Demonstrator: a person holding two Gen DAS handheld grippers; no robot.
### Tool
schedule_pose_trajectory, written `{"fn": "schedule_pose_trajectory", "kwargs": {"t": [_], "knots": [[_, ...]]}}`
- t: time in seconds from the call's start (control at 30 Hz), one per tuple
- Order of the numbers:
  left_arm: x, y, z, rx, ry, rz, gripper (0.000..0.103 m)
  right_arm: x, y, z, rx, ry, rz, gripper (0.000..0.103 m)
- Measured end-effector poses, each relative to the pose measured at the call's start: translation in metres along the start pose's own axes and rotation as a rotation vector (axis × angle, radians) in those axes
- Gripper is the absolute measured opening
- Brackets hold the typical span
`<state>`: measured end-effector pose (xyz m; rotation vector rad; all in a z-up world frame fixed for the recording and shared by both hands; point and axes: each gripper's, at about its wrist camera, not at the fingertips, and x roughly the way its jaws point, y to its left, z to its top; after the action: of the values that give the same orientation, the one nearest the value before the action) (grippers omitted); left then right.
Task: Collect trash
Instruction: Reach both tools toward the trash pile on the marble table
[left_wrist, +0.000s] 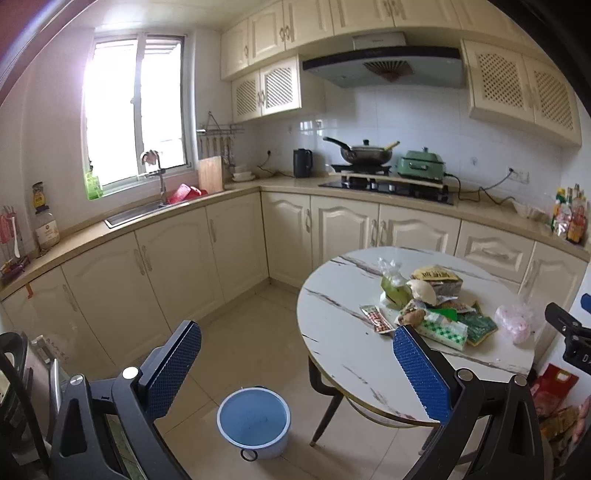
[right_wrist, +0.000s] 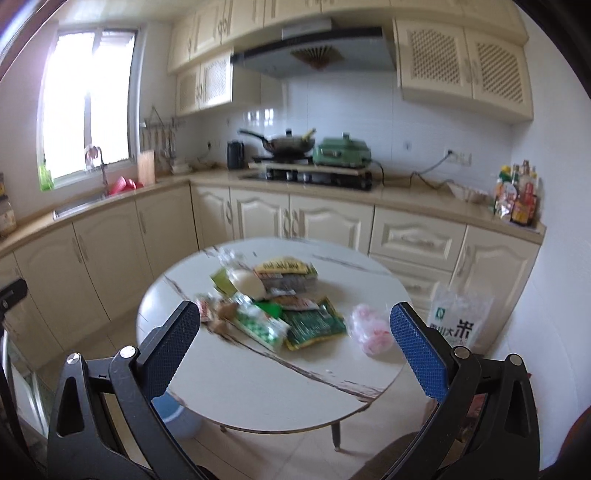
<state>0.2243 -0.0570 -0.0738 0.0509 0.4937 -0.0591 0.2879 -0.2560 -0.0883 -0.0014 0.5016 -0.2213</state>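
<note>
Left gripper (left_wrist: 297, 354), right gripper (right_wrist: 295, 332): fingers spread, level, above table (right_wrist: 258, 387).

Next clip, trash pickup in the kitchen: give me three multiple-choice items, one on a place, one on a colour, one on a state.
1. Where does the blue bucket stand?
A. on the round table
B. on the floor beside the table
C. in the sink

2. What colour is the crumpled plastic bag nearest the right gripper?
A. pink
B. black
C. yellow

3. How do the left gripper's jaws stand?
A. shut on a wrapper
B. shut on nothing
C. open, holding nothing

Answers: 1 B, floor tiles surround it; 2 A, it shows pale pink on the round table; 3 C, the blue pads stand wide apart.
</note>
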Motion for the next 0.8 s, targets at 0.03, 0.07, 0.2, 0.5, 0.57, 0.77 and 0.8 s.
{"fn": "schedule_pose_trajectory", "kwargs": {"t": [0.03,0.07,0.2,0.5,0.57,0.77,0.8], "knots": [[0.015,-0.006,0.004,0.007,0.026,-0.02,0.102,0.014,-0.005,-0.004,-0.005,0.028,-0.002,0.103],[0.026,-0.009,0.012,0.012,0.044,-0.037,0.102,0.028,-0.011,-0.008,-0.009,0.056,0.001,0.103],[0.09,-0.031,0.031,0.058,0.132,-0.136,0.102,0.077,-0.03,-0.022,-0.002,0.152,-0.004,0.103],[0.219,-0.061,0.05,0.107,0.313,-0.238,0.099,0.152,-0.057,-0.041,0.015,0.27,0.023,0.103],[0.245,-0.066,0.057,0.103,0.342,-0.253,0.091,0.164,-0.064,-0.041,0.023,0.282,0.022,0.103],[0.309,-0.077,0.073,0.077,0.396,-0.289,0.071,0.19,-0.077,-0.038,0.037,0.293,0.037,0.103],[0.316,-0.076,0.076,0.077,0.396,-0.294,0.07,0.193,-0.079,-0.037,0.036,0.293,0.039,0.103]]}}
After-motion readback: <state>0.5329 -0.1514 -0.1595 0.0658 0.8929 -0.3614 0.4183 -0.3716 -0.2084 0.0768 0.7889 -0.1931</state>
